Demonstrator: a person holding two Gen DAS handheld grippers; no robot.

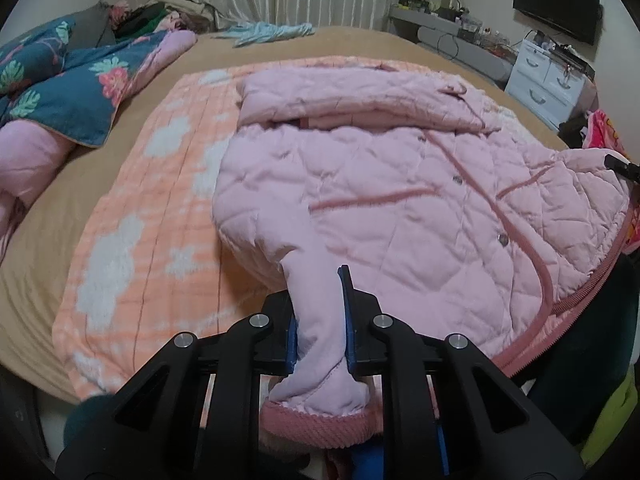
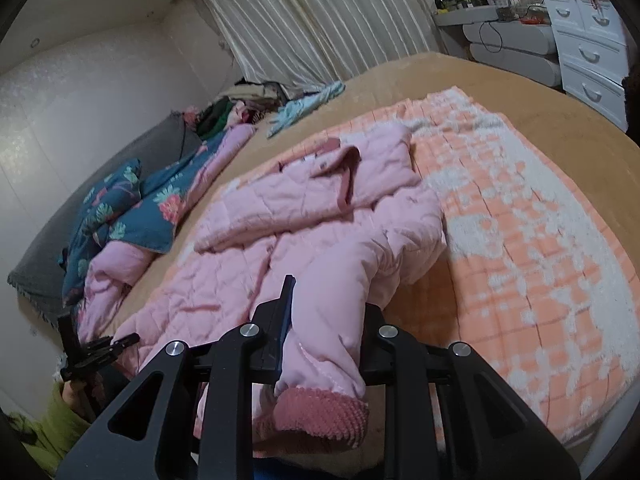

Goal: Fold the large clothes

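Note:
A pink quilted jacket [image 1: 400, 184] lies front up on an orange and white blanket [image 1: 152, 216] on the bed. My left gripper [image 1: 318, 300] is shut on one sleeve [image 1: 320, 344] near its darker pink ribbed cuff [image 1: 316, 424]. My right gripper [image 2: 326, 312] is shut on the other sleeve [image 2: 336, 304] near its ribbed cuff [image 2: 320, 412]. The jacket body [image 2: 248, 248] stretches away from the right gripper, collar at the far end. The left gripper also shows at the lower left of the right wrist view [image 2: 96, 354].
A blue floral quilt [image 1: 60, 92] with pink lining is bunched on the bed's left side. A clothes pile [image 1: 160, 12] and a light blue garment [image 1: 272, 32] lie at the far end. White drawers [image 1: 548, 76] and a cluttered shelf stand on the right.

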